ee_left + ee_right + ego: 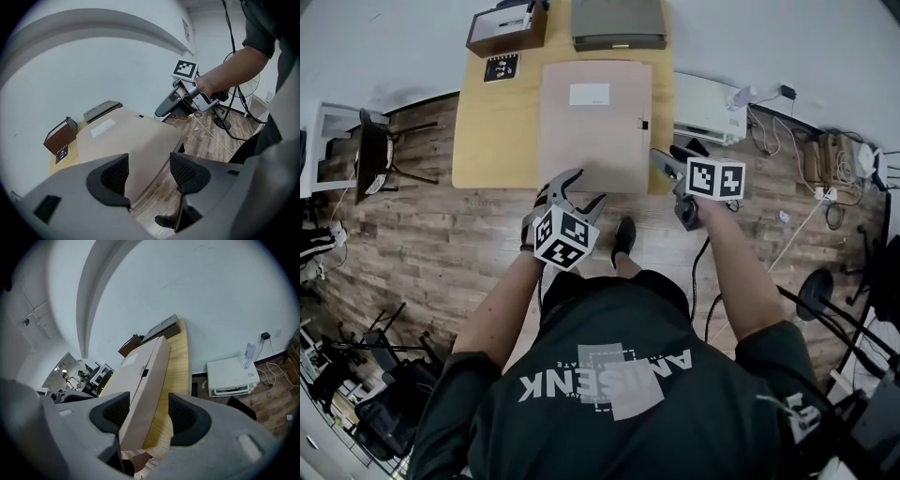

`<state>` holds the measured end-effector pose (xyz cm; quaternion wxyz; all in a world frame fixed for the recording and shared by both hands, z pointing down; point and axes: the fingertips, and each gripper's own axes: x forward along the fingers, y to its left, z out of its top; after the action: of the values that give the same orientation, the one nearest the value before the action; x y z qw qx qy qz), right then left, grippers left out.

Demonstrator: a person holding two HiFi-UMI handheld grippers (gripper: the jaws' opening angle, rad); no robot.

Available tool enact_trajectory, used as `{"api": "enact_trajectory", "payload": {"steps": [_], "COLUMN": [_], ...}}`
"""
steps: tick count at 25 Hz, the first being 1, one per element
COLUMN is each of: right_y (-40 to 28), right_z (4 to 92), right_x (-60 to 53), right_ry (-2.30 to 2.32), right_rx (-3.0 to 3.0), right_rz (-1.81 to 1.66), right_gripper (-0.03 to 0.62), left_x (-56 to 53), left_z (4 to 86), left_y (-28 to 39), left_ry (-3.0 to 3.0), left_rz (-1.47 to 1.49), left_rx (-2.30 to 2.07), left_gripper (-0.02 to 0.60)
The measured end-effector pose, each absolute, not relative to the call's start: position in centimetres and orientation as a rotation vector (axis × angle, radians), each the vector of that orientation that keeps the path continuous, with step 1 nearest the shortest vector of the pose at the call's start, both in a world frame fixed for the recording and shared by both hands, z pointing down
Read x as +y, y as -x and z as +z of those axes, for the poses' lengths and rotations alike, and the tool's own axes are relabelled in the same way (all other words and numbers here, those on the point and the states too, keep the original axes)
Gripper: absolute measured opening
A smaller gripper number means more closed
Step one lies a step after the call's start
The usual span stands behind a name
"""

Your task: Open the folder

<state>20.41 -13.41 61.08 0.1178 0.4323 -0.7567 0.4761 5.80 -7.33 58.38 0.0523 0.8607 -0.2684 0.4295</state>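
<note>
So the folder [595,136] is lying flat and shut on the desk [492,131], right of the middle, with its near end reaching the desk's front edge. It's a tan box-type one with a white label [589,94] on top and a small dark clasp [643,124] on its right side.

The left tongs [581,186] hang just off the front edge by the folder's near left corner, jaws wide apart and nothing in them. The right tongs [670,157] are at the near right corner, also spread open. In the right gripper view the folder's side wall lines up between the pads, but they aren't pressing on it.

At the desk's far edge there's a brown box [506,30], a marker card [502,67] and a grey machine [619,23].
</note>
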Motion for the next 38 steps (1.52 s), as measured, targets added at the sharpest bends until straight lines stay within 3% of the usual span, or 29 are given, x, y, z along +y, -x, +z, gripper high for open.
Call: {"api": "enact_trajectory", "payload": {"steps": [38], "right_y": [-19.5], "right_z": [63.1], "right_x": [-13.6], "right_ry": [-1.245], "right_rx": [-2.221], "right_rz": [1.545], "right_gripper": [0.245], "left_x": [-7.6], "left_z": [60.6], "left_y": [-5.9], "left_ry": [-2.763], "left_rz": [1.801], "left_rx": [-0.681], "left_gripper": [0.261]}}
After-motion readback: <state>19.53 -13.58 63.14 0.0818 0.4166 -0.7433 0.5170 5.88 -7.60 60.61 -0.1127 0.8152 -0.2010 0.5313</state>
